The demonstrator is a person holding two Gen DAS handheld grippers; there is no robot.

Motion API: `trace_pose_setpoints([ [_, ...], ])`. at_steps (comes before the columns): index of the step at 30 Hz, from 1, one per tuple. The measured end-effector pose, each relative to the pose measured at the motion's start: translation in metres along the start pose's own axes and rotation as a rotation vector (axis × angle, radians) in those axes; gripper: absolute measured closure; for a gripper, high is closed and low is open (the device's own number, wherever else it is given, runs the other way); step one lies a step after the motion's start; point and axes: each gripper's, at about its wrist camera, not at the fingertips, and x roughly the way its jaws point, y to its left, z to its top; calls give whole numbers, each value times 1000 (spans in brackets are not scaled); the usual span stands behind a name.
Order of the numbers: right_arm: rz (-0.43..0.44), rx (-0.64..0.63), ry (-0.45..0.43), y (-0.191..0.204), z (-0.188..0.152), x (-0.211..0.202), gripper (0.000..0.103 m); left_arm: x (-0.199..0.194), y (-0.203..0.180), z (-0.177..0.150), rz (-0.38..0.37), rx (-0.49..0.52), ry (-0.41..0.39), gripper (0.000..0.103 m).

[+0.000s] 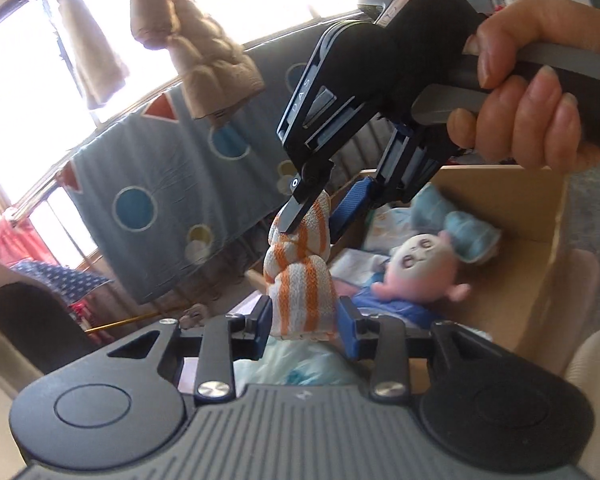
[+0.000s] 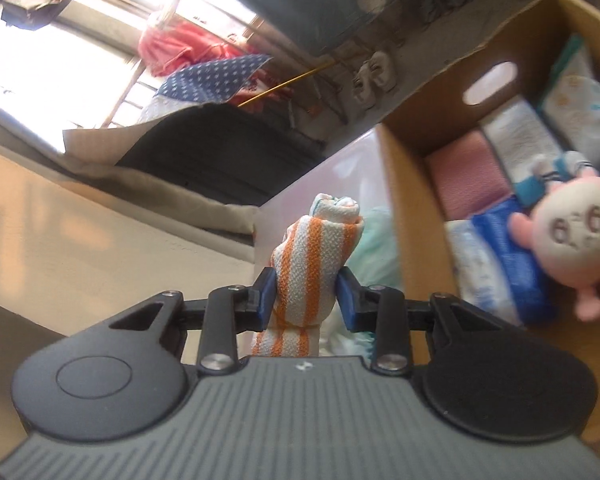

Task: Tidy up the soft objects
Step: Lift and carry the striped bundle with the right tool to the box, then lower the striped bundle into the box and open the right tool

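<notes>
An orange-and-white striped cloth (image 1: 300,280), rolled up, is held by both grippers in the air beside a cardboard box (image 1: 512,280). My left gripper (image 1: 305,320) is shut on its lower end. My right gripper (image 1: 314,216) comes in from above and is shut on its upper end. In the right wrist view the same cloth (image 2: 312,264) sits between the right gripper's blue pads (image 2: 306,296). A pink plush doll (image 2: 568,232) with a cream face lies in the box (image 2: 404,216); it also shows in the left wrist view (image 1: 416,264).
The box holds folded soft items: a pink cloth (image 2: 468,180), white and blue packs (image 2: 508,264), a light blue cloth (image 1: 460,224). A blue sheet with circles (image 1: 168,184) hangs on a rail. Clothes hang by the bright window. Pale plastic bags (image 1: 300,368) lie below.
</notes>
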Motion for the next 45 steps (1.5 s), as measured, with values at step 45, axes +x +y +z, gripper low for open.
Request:
trace_pose_setpoints([
  [45, -207, -198, -95, -17, -61, -49, 41, -68, 85, -115, 150, -383, 288, 44],
])
